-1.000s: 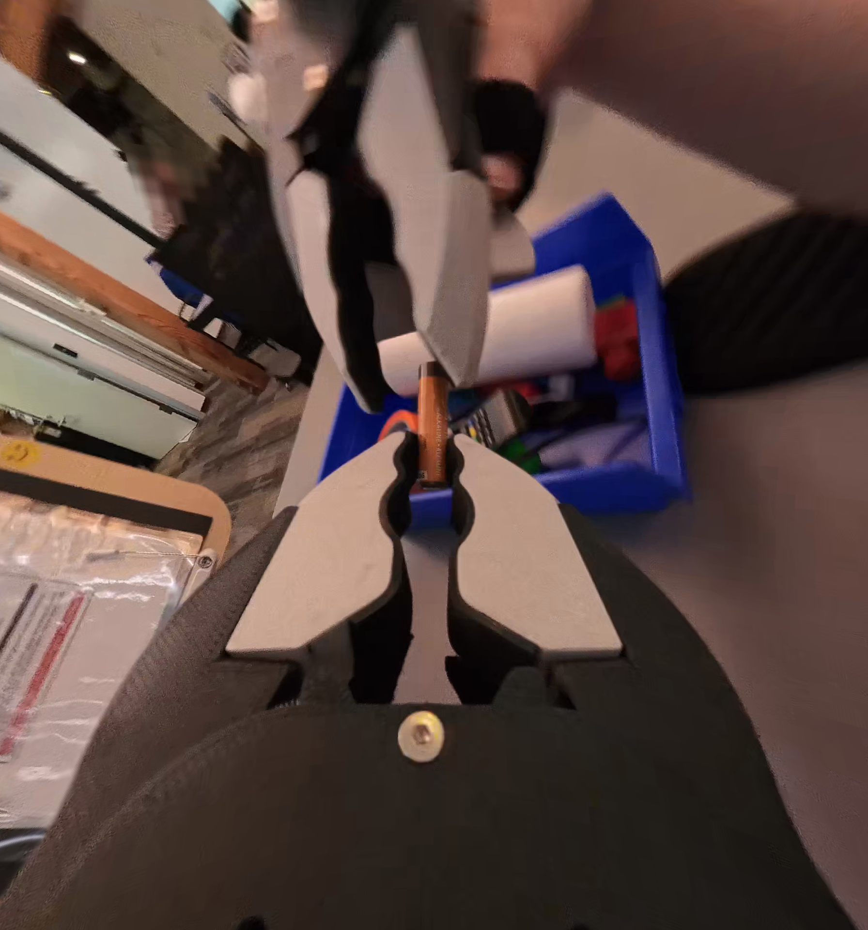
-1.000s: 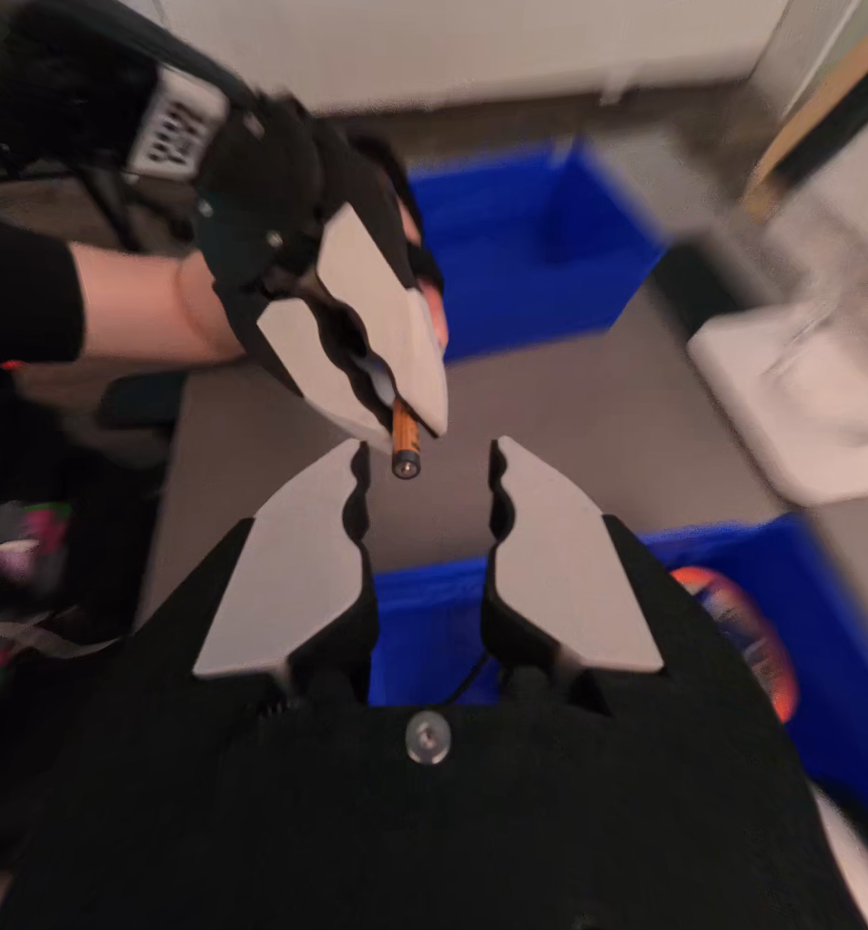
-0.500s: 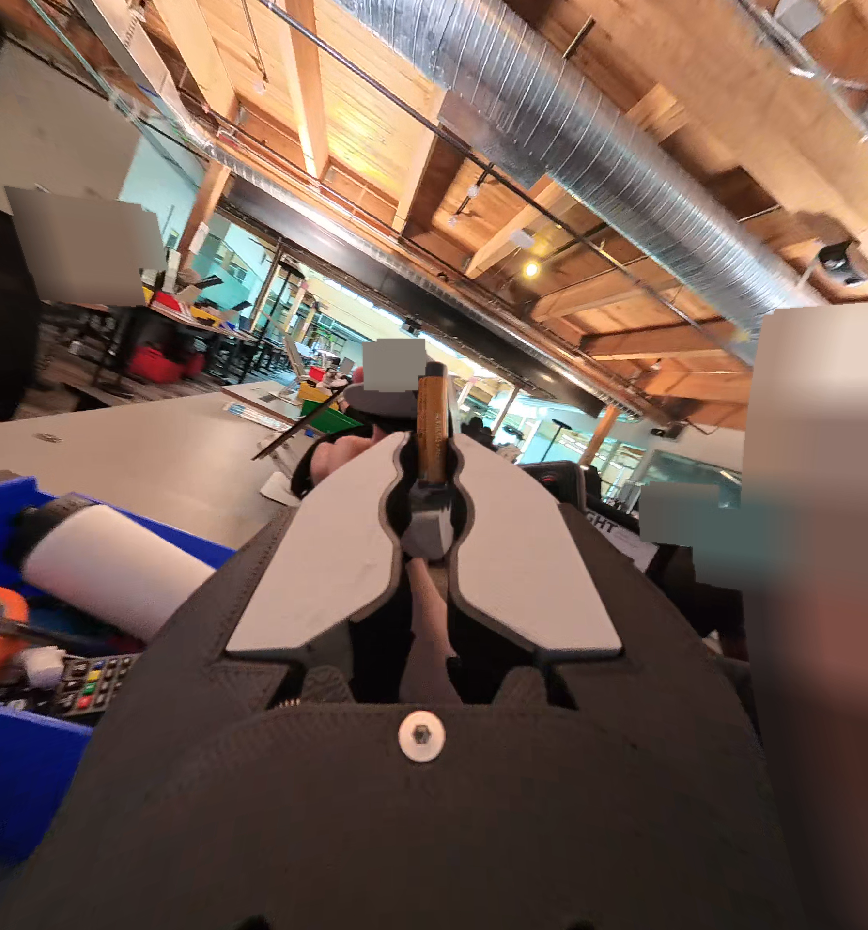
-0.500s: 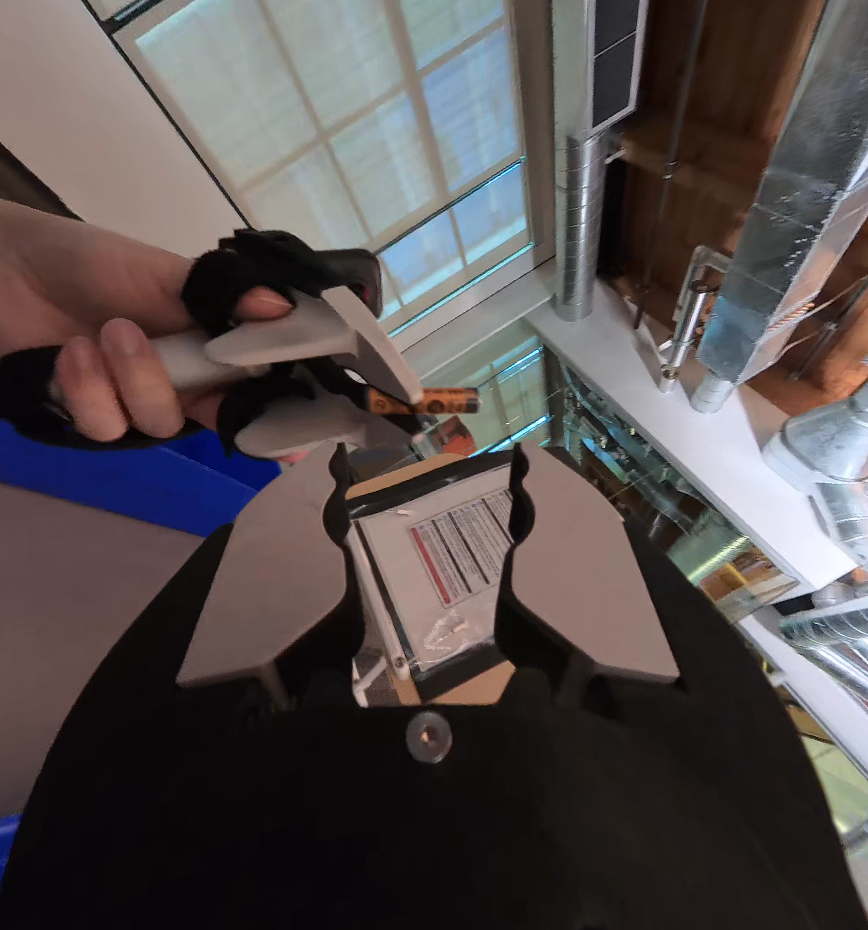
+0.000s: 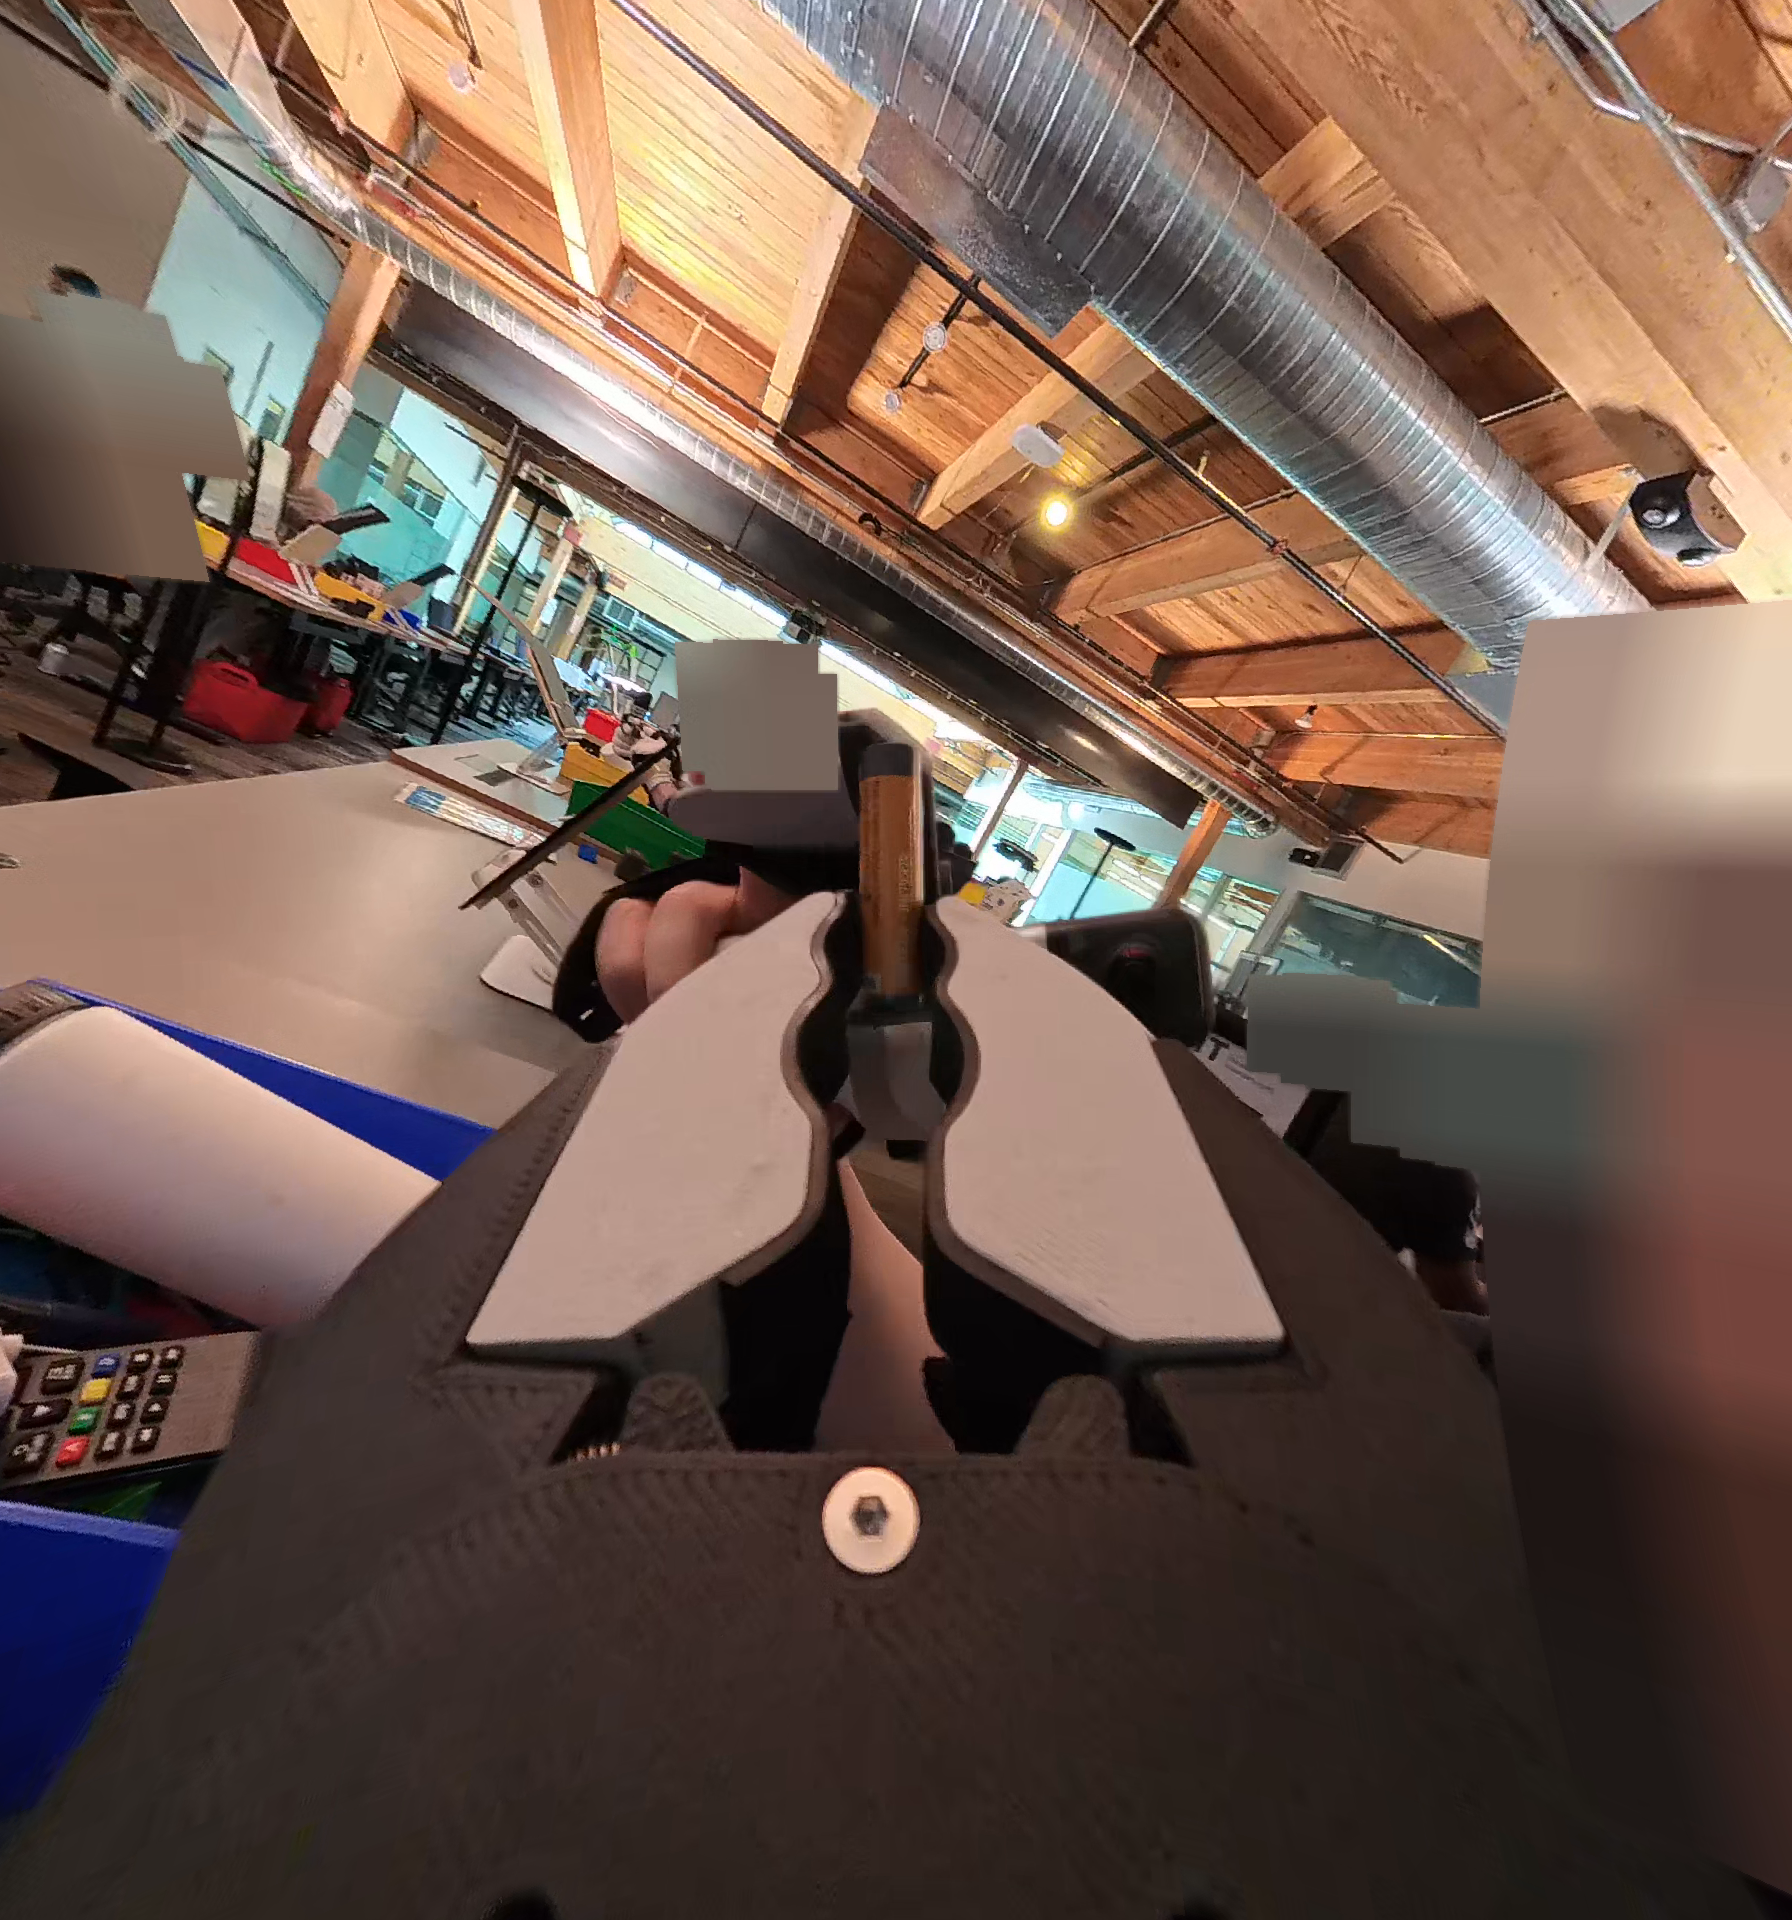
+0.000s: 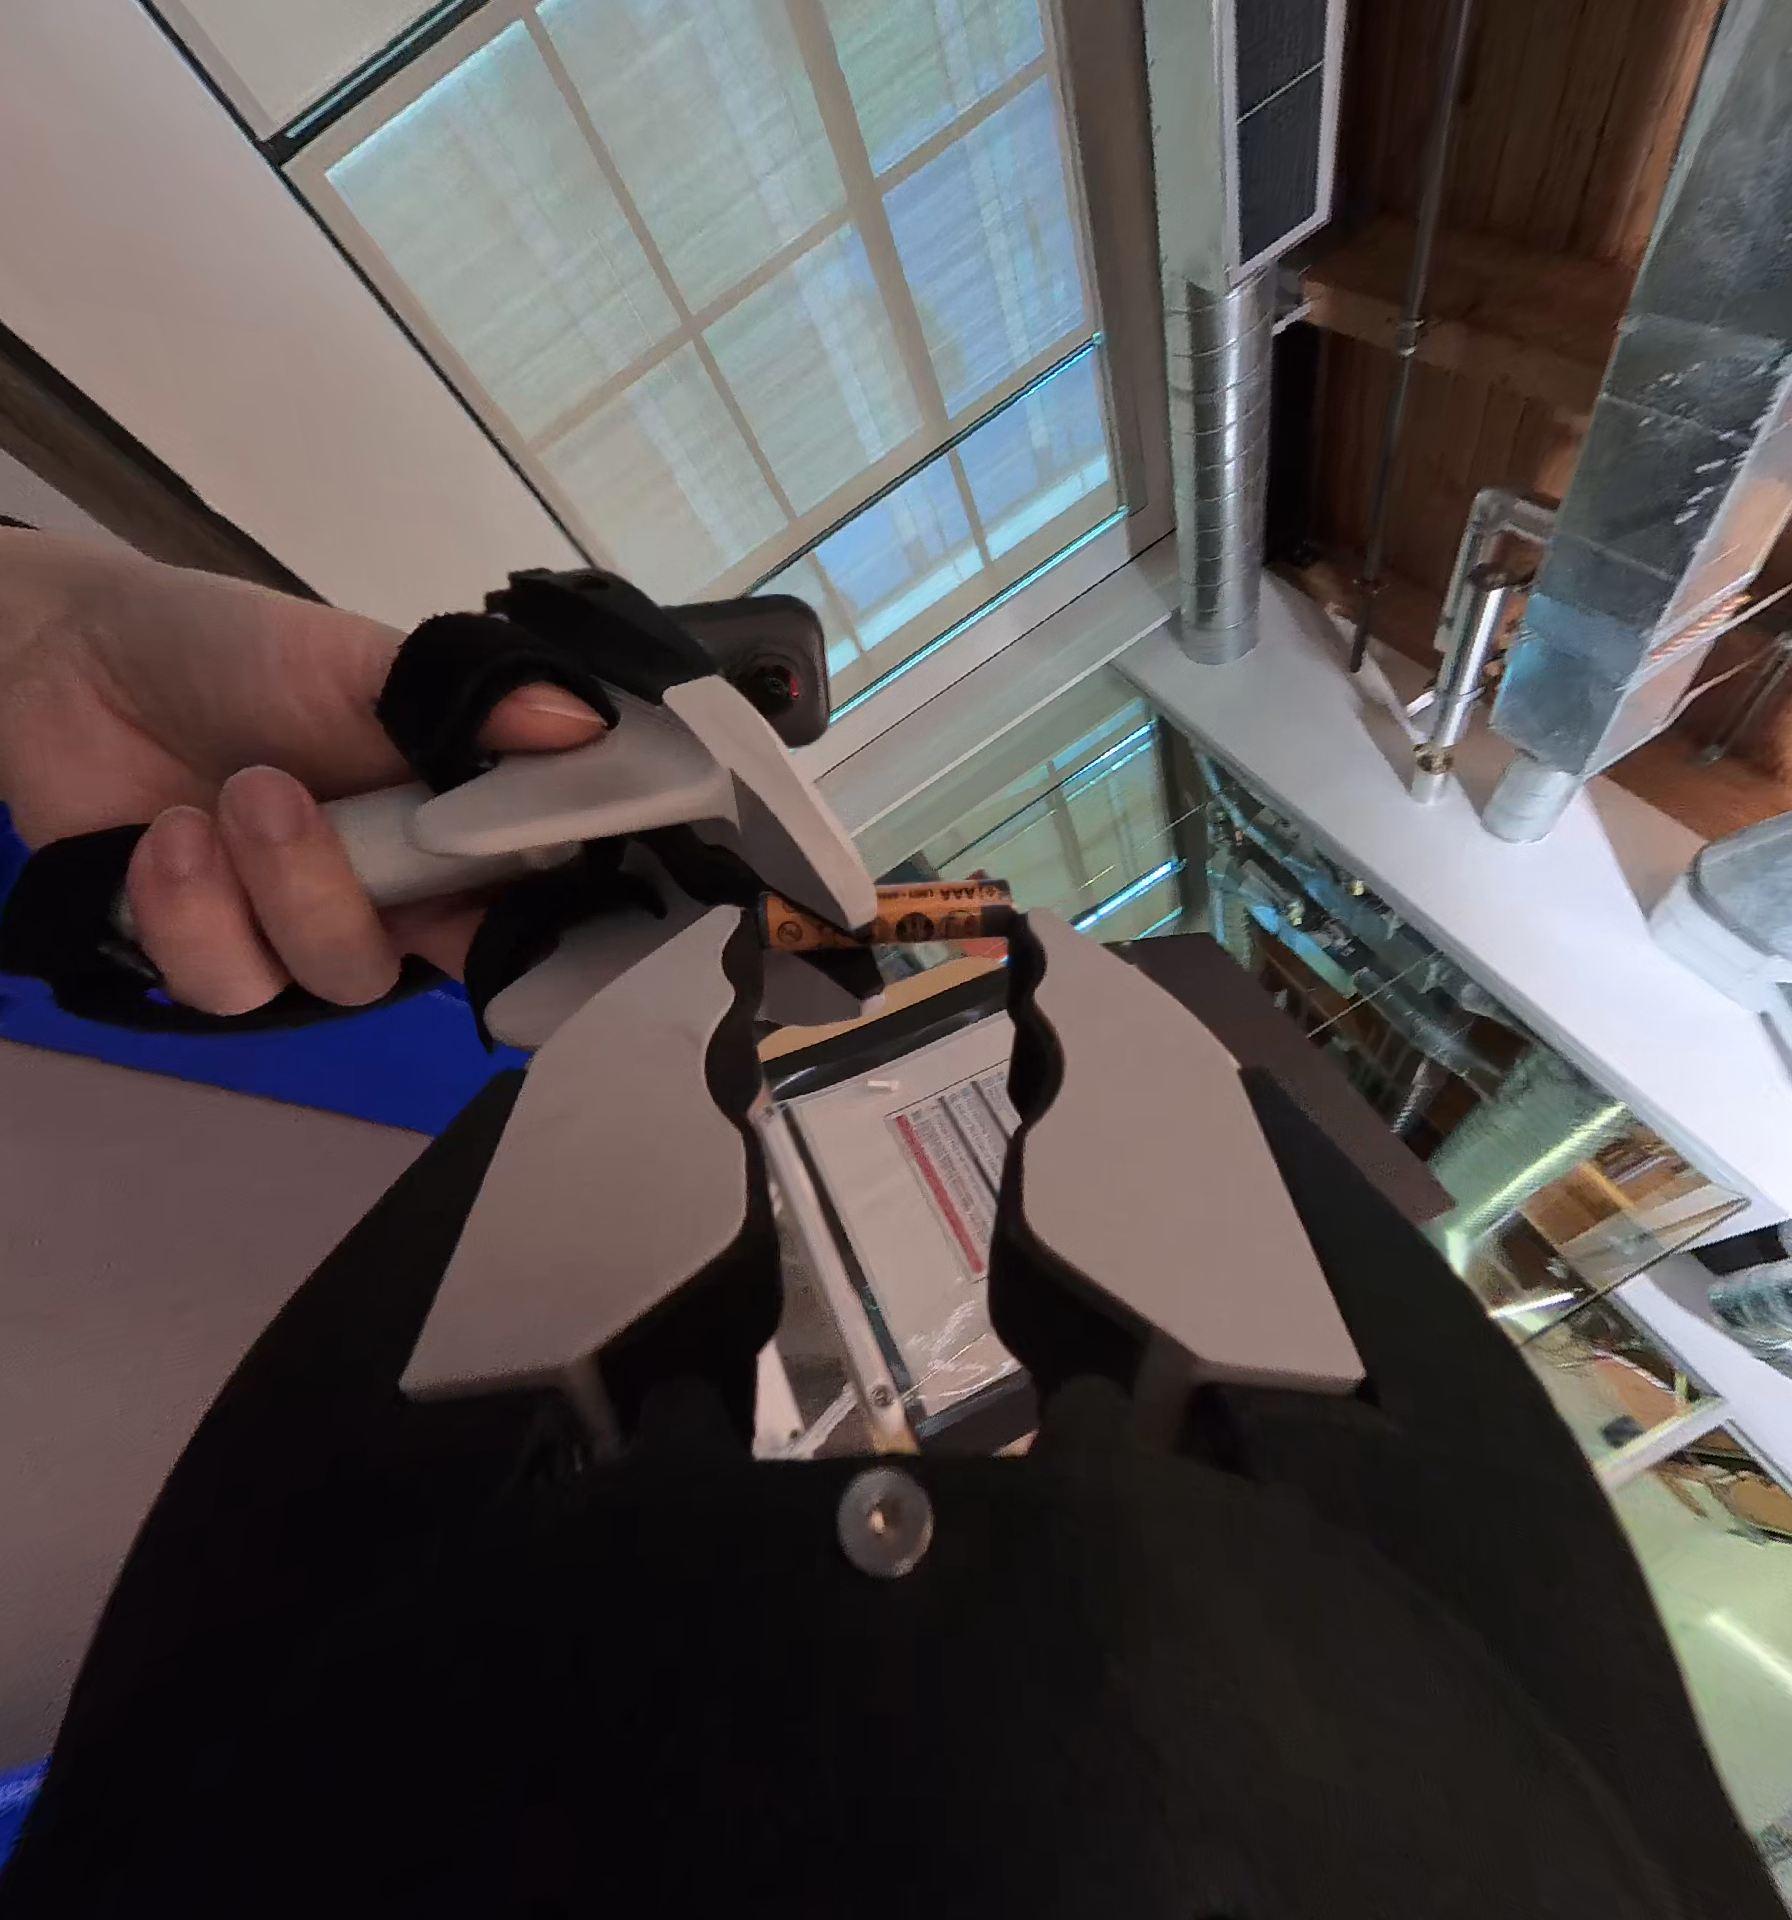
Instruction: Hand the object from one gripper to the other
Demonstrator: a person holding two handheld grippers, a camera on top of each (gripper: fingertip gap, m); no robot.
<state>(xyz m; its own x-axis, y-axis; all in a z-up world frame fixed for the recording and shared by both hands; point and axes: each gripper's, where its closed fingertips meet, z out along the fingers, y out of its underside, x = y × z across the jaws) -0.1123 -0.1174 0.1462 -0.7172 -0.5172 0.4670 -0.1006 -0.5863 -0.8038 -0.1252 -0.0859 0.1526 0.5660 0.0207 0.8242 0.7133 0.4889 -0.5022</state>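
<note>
An orange AAA battery (image 5: 890, 862) sticks out from the tips of my left gripper (image 5: 887, 920), which is shut on its lower end. In the right wrist view the battery (image 6: 933, 920) lies crosswise between the tips of my right gripper (image 6: 881, 935), which is open around its free end. The left gripper (image 6: 842, 940) comes in from the left there, held by a gloved hand (image 6: 196, 790). One grey finger (image 5: 887, 1081) of the right gripper shows through the left gripper's gap. I cannot tell whether the right fingers touch the battery.
A blue bin (image 5: 30, 1621) at lower left holds a white roll (image 5: 144, 1143) and a remote control (image 5: 92, 1423). A grey table (image 5: 196, 894) runs behind it. Another blue bin (image 6: 300, 1049) and a plastic-covered sheet (image 6: 933, 1143) lie beyond the right gripper. The tips of both grippers are at nearly the same place.
Both grippers swung up from the table toward the ceiling. The right gripper closed in, so the battery now sits between its open fingertips instead of beyond them. The left gripper kept its hold.
</note>
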